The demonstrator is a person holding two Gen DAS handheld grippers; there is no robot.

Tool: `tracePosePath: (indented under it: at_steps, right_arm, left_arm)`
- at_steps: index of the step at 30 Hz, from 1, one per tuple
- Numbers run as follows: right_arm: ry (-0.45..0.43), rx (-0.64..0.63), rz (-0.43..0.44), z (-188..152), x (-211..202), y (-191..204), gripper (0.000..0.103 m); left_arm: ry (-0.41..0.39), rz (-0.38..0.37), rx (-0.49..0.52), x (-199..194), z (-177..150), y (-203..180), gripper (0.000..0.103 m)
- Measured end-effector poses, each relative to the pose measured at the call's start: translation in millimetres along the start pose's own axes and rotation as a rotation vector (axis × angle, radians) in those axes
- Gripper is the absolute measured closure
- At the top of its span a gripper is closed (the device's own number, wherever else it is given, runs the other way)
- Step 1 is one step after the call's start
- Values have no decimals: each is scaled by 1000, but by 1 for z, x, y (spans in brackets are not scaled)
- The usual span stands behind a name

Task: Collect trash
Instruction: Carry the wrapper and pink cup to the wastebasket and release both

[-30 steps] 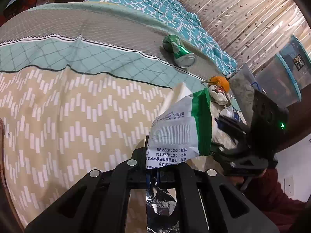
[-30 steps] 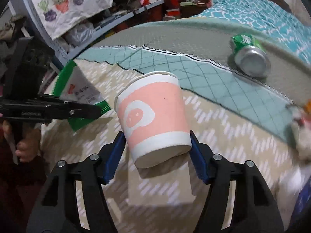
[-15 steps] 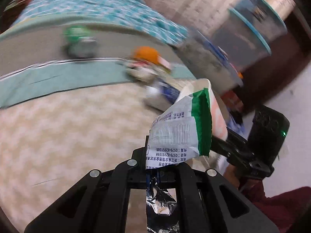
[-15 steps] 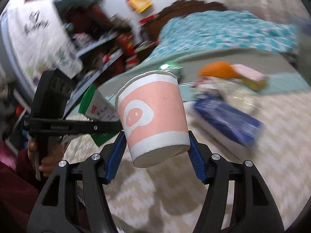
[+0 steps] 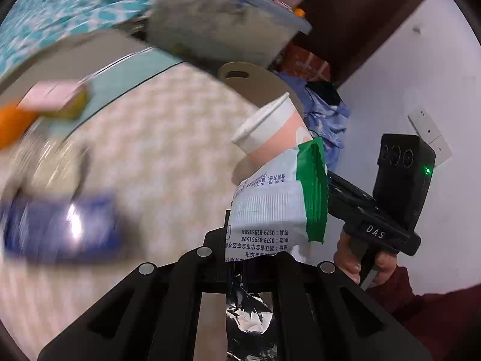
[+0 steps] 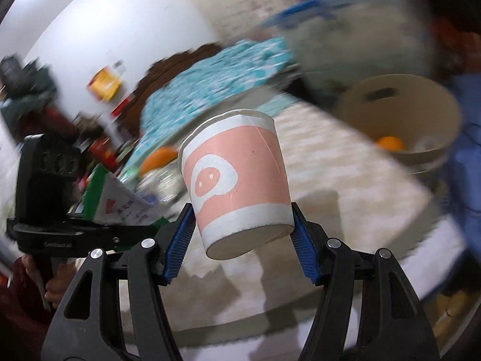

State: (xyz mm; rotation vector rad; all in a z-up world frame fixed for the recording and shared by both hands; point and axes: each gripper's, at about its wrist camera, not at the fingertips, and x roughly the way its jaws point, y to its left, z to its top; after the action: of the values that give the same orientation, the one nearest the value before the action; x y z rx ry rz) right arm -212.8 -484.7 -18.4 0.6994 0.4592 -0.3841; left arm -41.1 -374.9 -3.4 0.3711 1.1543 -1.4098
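Overhead, left tongs [image 5: 252,240] pinch a green-and-white snack wrapper [image 5: 279,198]. Right tongs [image 6: 240,228] clamp a pink paper cup [image 6: 237,177] above the bed [image 6: 345,186]. Beige bin [image 6: 402,111] beside it.

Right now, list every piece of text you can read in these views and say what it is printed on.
"0579-82951588" and "0579-82951598": upside down on the snack wrapper held by the left gripper.
"DAS": on the right gripper's body.
Chinese print on the wrapper: too small to read.
Pink cup in the right gripper: a pig-face logo only, no words.
Everything else: blurred.
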Motion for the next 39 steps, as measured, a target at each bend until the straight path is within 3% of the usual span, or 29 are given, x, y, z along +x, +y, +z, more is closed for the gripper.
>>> tracePosePath:
  at_steps: [4,9,15,17,19,20,24,27,30,34,39]
  right_arm:
    - [-73,58,-151,38,-8,-54,39]
    - [-89,118,-285,79,0,-110,39]
    - [-68,100,-352,109,26,-128,37]
    - [-52,112,-356,111,33,-136,35]
    - [-34,127,-352,111,39,-143,27]
    - [-40,136,-351,110,37,-142,25]
    - [-94,146,-374,109,26,-140,25]
    - [-150,151,-364,108,12,-129,25]
    - [-173,122,-307,112,7,-111,35]
    - [-123,60,-180,115,22,-71,57]
    - [-9,-24,-25,109,62,-12,62]
  left_arm:
    - [39,-52,28,57,71,-16,99]
    - [74,-71,23,121,140,-24,99]
    - [86,-43,-2,171,182,-28,96]
    - [95,-25,-8,178,184,-27,83]
    - [85,23,-21,184,188,-25,47]
    - [75,40,-26,184,190,-24,41]
    - [53,28,-48,171,186,-23,41]
    - [5,-13,-46,139,177,-31,41]
    - [-33,-56,-12,104,158,-43,41]
    - [-97,-70,51,42,111,-47,41]
    - [-181,-7,23,-32,52,-4,41]
